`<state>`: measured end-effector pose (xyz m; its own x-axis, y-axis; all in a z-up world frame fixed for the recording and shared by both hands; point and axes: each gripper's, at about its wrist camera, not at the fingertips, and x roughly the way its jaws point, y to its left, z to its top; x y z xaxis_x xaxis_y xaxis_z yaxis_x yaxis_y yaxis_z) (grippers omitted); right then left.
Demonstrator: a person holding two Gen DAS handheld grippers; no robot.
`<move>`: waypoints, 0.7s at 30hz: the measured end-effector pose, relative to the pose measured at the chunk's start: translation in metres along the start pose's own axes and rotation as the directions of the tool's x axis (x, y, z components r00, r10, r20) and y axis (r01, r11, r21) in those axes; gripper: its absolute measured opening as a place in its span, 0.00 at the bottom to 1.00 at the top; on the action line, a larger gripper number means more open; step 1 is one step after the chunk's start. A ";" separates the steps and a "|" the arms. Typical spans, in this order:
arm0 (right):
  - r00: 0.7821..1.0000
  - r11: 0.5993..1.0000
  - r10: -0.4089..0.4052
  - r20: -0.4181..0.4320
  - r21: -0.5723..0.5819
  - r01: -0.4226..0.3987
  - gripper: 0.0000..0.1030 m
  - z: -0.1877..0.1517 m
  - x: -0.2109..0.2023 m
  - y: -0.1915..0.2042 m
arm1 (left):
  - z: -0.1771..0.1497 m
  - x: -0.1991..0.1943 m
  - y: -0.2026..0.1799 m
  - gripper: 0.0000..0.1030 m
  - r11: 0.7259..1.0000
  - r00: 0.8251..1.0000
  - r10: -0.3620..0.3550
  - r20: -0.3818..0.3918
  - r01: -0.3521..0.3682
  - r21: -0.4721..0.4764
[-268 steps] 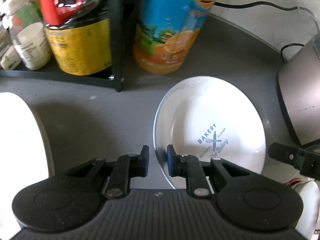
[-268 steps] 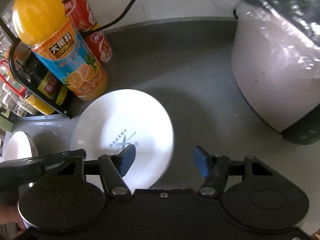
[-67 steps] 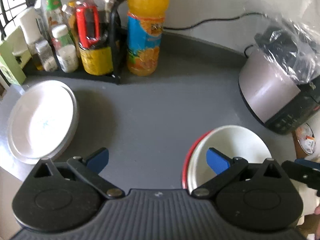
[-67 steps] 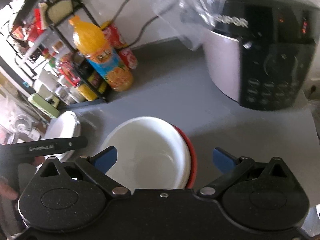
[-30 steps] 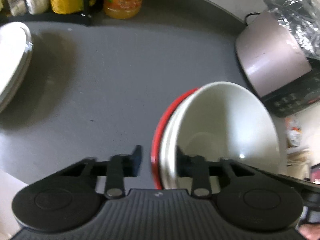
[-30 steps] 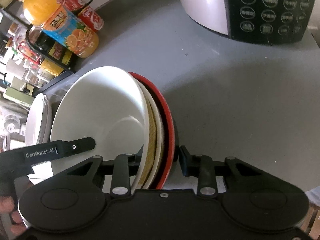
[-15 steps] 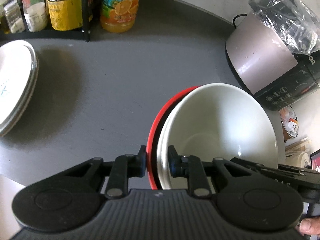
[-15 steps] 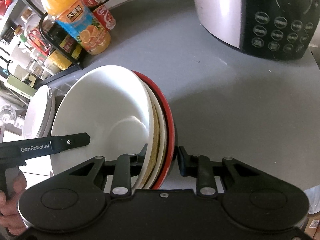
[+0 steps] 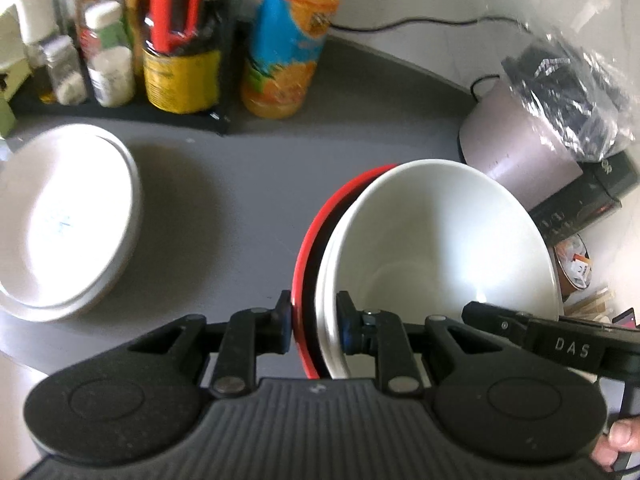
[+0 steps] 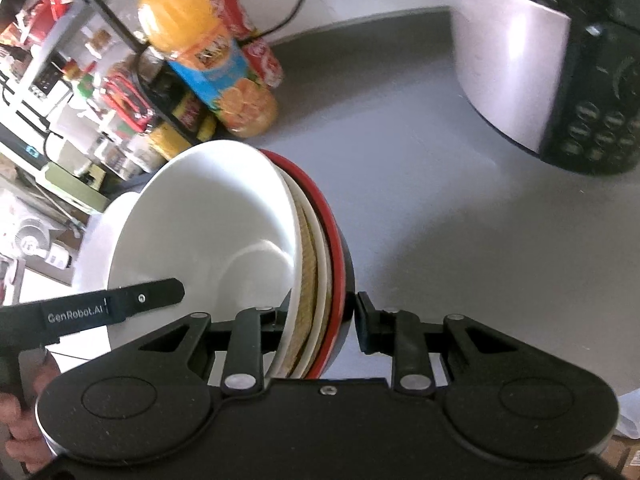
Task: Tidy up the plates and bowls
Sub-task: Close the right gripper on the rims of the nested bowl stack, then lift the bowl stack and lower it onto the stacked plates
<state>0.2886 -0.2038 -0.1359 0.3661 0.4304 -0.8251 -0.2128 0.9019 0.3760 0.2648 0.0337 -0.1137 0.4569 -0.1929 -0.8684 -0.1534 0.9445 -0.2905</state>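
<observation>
Nearest to both cameras is one nested stack of bowls (image 9: 436,248): a white bowl innermost, a red-rimmed bowl (image 9: 306,264) outermost, and, in the right wrist view, at least one more white rim and a tan layer between them; the exact count cannot be told. The stack is tilted, its opening facing the cameras.

The left gripper (image 9: 313,322) has its jaws nearly closed, clamped across the stack's near rim: one pad on the red outer wall, the other inside the white bowl. The right gripper (image 10: 322,314) has its jaws narrowed around the opposite rim: the left pad lies inside the white bowl, the right pad stands at the dark outer wall, contact there uncertain.

On the grey worktop (image 9: 248,184), one stack of white plates (image 9: 60,220) lies to the left, well apart from the bowls; bare worktop lies between them.

Farther back stand one orange juice bottle (image 9: 292,40) beside a black rack (image 9: 120,60) of jars, two red cans (image 10: 256,52), and one rice cooker (image 10: 560,64) on the right.
</observation>
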 end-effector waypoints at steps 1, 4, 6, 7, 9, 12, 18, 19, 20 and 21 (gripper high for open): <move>1.000 1.000 0.006 0.005 -0.016 -0.006 0.26 0.001 0.000 0.008 | 0.002 -0.005 0.005 0.20 1.000 1.000 0.005 0.006 -0.005 -0.003; 1.000 0.999 0.021 0.009 -0.049 -0.020 0.26 0.006 0.002 0.031 | 0.004 -0.020 0.020 0.20 1.000 0.999 0.022 0.023 -0.021 -0.012; 0.999 0.997 0.027 0.017 -0.074 -0.026 0.26 0.010 0.004 0.048 | 0.005 -0.029 0.032 0.20 0.999 0.999 0.028 0.037 -0.027 -0.018; 0.999 0.996 0.032 0.019 -0.085 -0.030 0.26 0.011 0.004 0.056 | 0.006 -0.034 0.038 0.20 0.999 0.999 0.030 0.043 -0.029 -0.025; 0.999 0.994 0.035 0.020 -0.108 -0.033 0.26 0.013 0.007 0.071 | 0.007 -0.043 0.051 0.20 0.999 0.998 0.037 0.058 -0.035 -0.036; 0.999 0.990 0.050 0.021 -0.130 -0.046 0.26 0.016 0.011 0.092 | 0.012 -0.055 0.071 0.20 0.998 0.996 0.047 0.076 -0.043 -0.050; 0.997 0.983 0.069 0.025 -0.170 -0.064 0.26 0.023 0.022 0.132 | 0.019 -0.073 0.105 0.20 0.996 0.994 0.058 0.094 -0.051 -0.078; 0.997 0.982 0.073 0.025 -0.175 -0.068 0.26 0.024 0.024 0.138 | 0.020 -0.076 0.110 0.20 0.995 0.993 0.060 0.098 -0.052 -0.082; 0.997 0.981 0.076 0.024 -0.182 -0.071 0.26 0.025 0.026 0.144 | 0.021 -0.078 0.117 0.20 0.994 0.993 0.062 0.100 -0.053 -0.092; 0.997 0.979 0.079 0.022 -0.188 -0.074 0.26 0.026 0.028 0.151 | 0.023 -0.081 0.124 0.20 0.993 0.993 0.065 0.101 -0.055 -0.100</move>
<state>0.2899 -0.0547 -0.0917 0.3682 0.5012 -0.7831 -0.4059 0.8444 0.3497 0.2291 0.1721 -0.0701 0.5320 -0.1031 -0.8405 -0.2652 0.9223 -0.2810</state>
